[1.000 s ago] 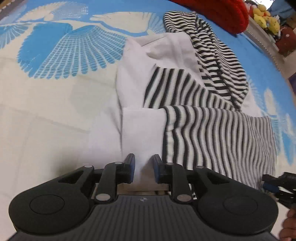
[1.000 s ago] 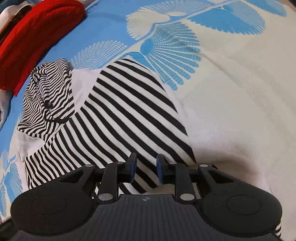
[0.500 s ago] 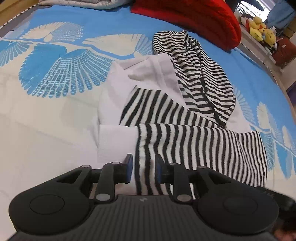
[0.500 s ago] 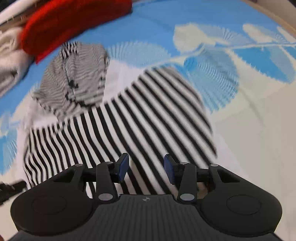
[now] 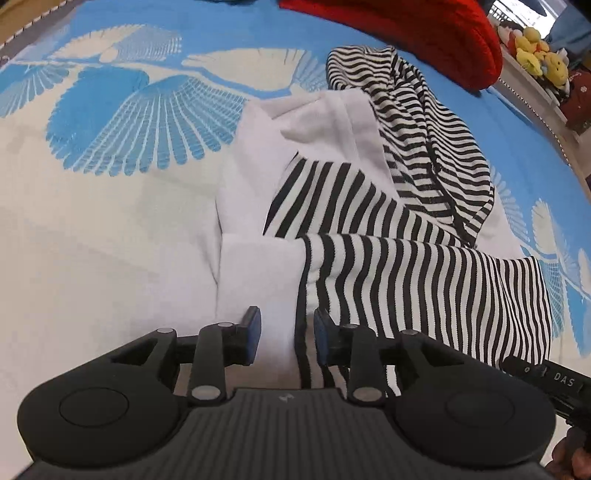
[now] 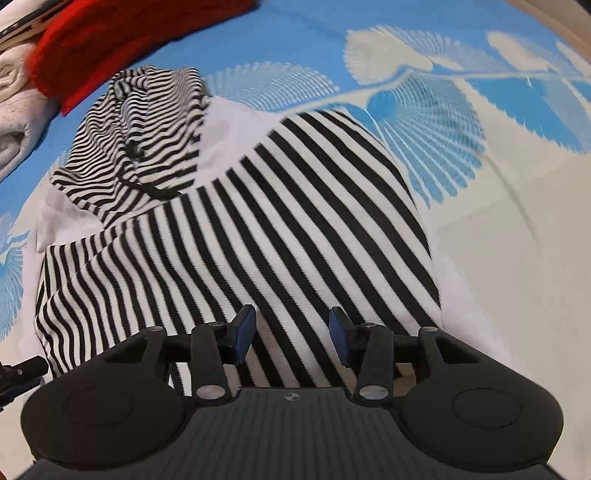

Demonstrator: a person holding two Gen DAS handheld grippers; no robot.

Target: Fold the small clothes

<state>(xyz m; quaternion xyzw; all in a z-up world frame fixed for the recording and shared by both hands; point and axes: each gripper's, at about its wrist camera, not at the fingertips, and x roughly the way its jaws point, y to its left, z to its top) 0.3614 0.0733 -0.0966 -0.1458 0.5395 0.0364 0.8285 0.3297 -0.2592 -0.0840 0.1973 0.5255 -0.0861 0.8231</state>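
Note:
A small hooded top with black-and-white stripes (image 5: pixel 406 280) and white panels lies partly folded on the bed; its striped hood (image 5: pixel 424 122) is at the far end. My left gripper (image 5: pixel 287 334) hangs open just over the near hem, where white cloth meets stripes, and the pads do not press on it. In the right wrist view the same top (image 6: pixel 295 221) spreads out, hood (image 6: pixel 140 140) to the far left. My right gripper (image 6: pixel 292 330) stands open wider, above the striped near edge, holding nothing.
The bedspread (image 5: pixel 110 221) is cream and blue with a feather print. A red knit garment (image 5: pixel 406 33) lies beyond the hood, with pale folded cloth (image 6: pixel 14 122) beside it. Plush toys (image 5: pixel 535 48) sit past the bed's far right edge.
Both grippers' jaws have widened, the right much more. The right gripper has rolled and shifted sideways over the striped cloth. The left has barely moved, and the top lies as before.

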